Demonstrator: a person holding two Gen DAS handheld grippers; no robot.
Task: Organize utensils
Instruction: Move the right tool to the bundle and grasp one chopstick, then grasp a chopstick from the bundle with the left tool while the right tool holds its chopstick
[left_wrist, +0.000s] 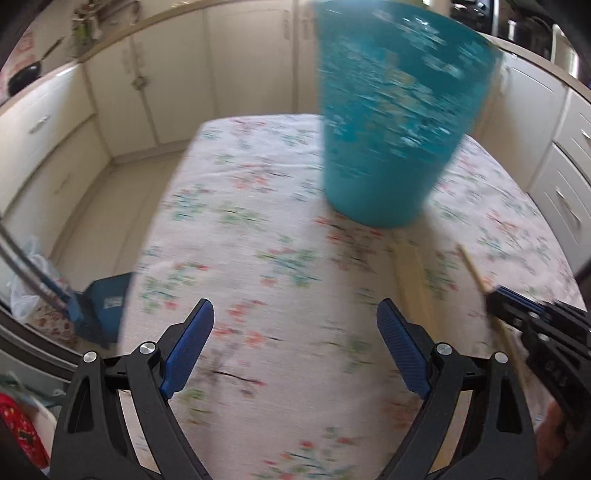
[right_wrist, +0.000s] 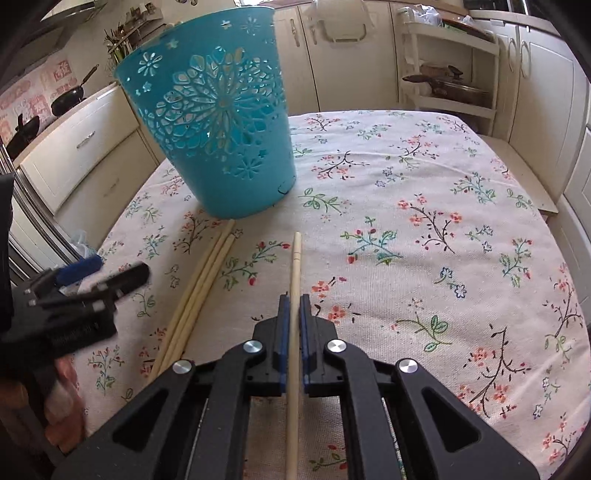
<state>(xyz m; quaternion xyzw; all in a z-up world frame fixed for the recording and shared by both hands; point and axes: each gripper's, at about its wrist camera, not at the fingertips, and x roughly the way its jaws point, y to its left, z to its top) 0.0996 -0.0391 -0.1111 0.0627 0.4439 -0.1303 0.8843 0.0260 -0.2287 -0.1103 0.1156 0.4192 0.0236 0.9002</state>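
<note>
Floral tablecloth (right_wrist: 424, 229) is covering the whole table, pink and teal sprigs on off-white. Cream cabinets (right_wrist: 546, 96) are running round the room behind it. An open white shelf rack (right_wrist: 448, 70) is standing at the far right corner, a dark lidded pot (right_wrist: 448, 88) sitting on its middle tier. On the left counter, two black pans (right_wrist: 70, 98) are resting near a pink patterned wall panel (right_wrist: 33, 92). Left-wrist view is blurring badly: a blue dustpan (left_wrist: 107, 306) is leaning beside the table edge, a clear plastic bag (left_wrist: 27, 280) lying just behind it, something red (left_wrist: 22, 432) showing at bottom left, too blurred to identify.
</note>
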